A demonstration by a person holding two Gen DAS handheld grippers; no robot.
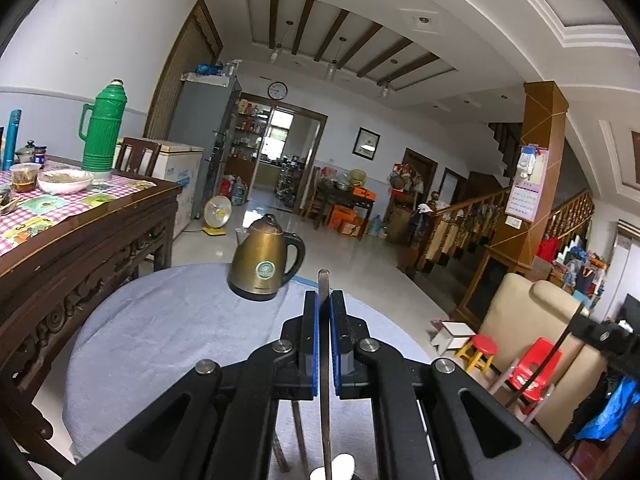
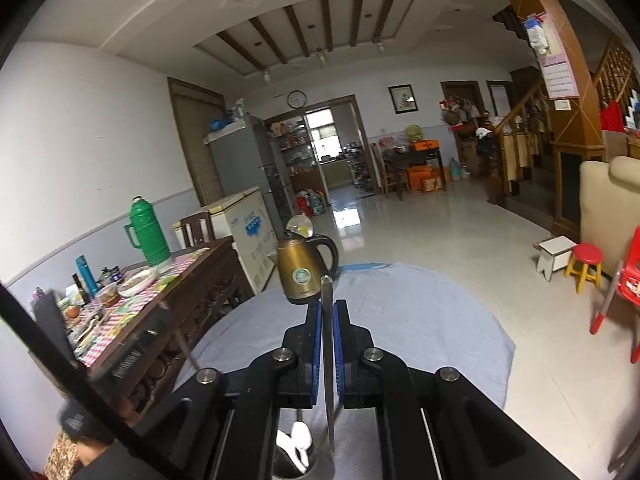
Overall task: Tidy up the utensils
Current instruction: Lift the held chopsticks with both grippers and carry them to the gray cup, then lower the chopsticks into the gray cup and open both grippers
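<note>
In a cluttered family living room, the left gripper [image 1: 324, 300] pinches a slim metal utensil handle [image 1: 325, 360] between its blue pads, the strip running from six o'clock up to the centre of the left wrist view, its end poking past the fingertips. Under it, at six o'clock, white spoons [image 1: 340, 465] show at the frame's edge. The right gripper [image 2: 328, 308] is likewise clamped on a thin metal utensil [image 2: 328, 360], which stands upright between its pads; what kind of utensil either is cannot be told. Below, at six o'clock in the right wrist view, white spoon bowls [image 2: 298, 442] sit in a dark holder [image 2: 285, 462] on the grey cloth [image 2: 420, 320] covering the round table.

Farther along the cloth, just above centre, stands a brass-coloured electric kettle [image 1: 266, 264]. At nine o'clock in the left view, a carved wooden table [image 1: 80, 248] with a checked cover carries a white bowl [image 1: 66, 181] and a green thermos [image 1: 102, 128]. At four o'clock, red stools [image 1: 534, 368] stand by a cream sofa [image 1: 520, 312], well apart from the work.
</note>
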